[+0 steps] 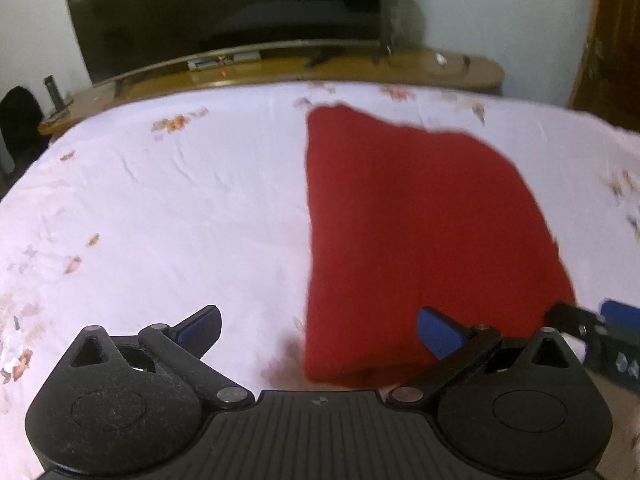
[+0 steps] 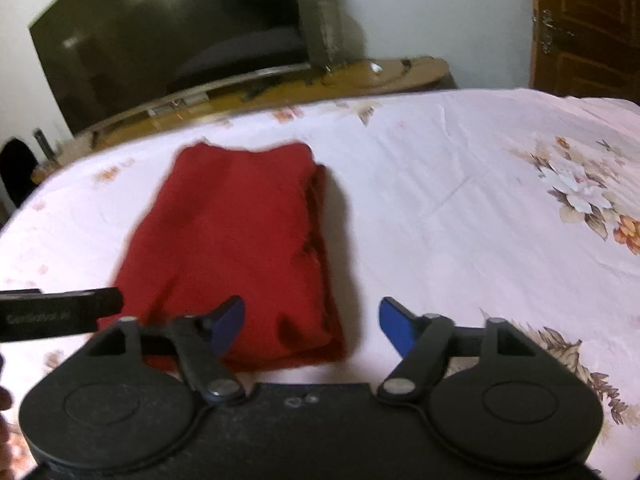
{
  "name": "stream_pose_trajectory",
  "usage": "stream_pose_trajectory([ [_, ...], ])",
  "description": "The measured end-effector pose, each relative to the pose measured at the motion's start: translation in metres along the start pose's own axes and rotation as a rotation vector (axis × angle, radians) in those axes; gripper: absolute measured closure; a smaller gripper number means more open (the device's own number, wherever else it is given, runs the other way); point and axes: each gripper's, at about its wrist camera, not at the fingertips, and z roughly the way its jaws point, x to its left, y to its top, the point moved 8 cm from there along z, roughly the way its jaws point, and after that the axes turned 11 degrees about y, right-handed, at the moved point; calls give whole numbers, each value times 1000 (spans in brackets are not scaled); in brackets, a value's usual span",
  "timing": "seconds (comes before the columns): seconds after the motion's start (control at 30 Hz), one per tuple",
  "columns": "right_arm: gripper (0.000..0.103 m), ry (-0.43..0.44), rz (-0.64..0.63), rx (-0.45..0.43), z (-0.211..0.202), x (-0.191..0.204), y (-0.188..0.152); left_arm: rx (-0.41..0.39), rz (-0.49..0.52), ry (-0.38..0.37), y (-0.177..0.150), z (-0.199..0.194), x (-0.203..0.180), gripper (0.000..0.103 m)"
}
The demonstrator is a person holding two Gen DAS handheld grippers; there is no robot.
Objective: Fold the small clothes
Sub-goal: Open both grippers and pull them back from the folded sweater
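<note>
1. My left tongs [image 1: 319, 334] are spread wide with nothing between the blue pads, hovering over the near left edge of the folded red knit garment [image 1: 416, 232].
2. My right tongs [image 2: 312, 326] are likewise spread and empty, above the garment's [image 2: 236, 256] near right corner.
3. Each tool shows at the edge of the other's view: the right one at the left wrist view's right edge, the left one at the right wrist view's left edge.
4. The garment lies flat on the bed's white floral-print sheet [image 1: 180, 200], folded into a rough rectangle; layered edges seem to run down its right side, though blur makes that uncertain.
5. Beyond the bed stands a long wooden counter [image 1: 280, 70] carrying a large dark flat-screen television [image 1: 224, 8].
6. A brown wooden door [image 2: 584, 28] stands at the far right.
</note>
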Motion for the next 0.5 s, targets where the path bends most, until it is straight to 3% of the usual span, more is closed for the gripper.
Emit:
stream_pose_trajectory([
  [0.03, 44, -5, 8, 14, 6, -3, -3, 1, 16, 3, -3, 2, -4, 0],
  [0.27, 44, -34, 55, 80, 33, -19, -18, 47, 16, 44, -16, 21, -9, 0],
  [0.5, 38, 7, 55, 25, -2, -9, -13, 46, -13, 24, -11, -5, 4, 0],
])
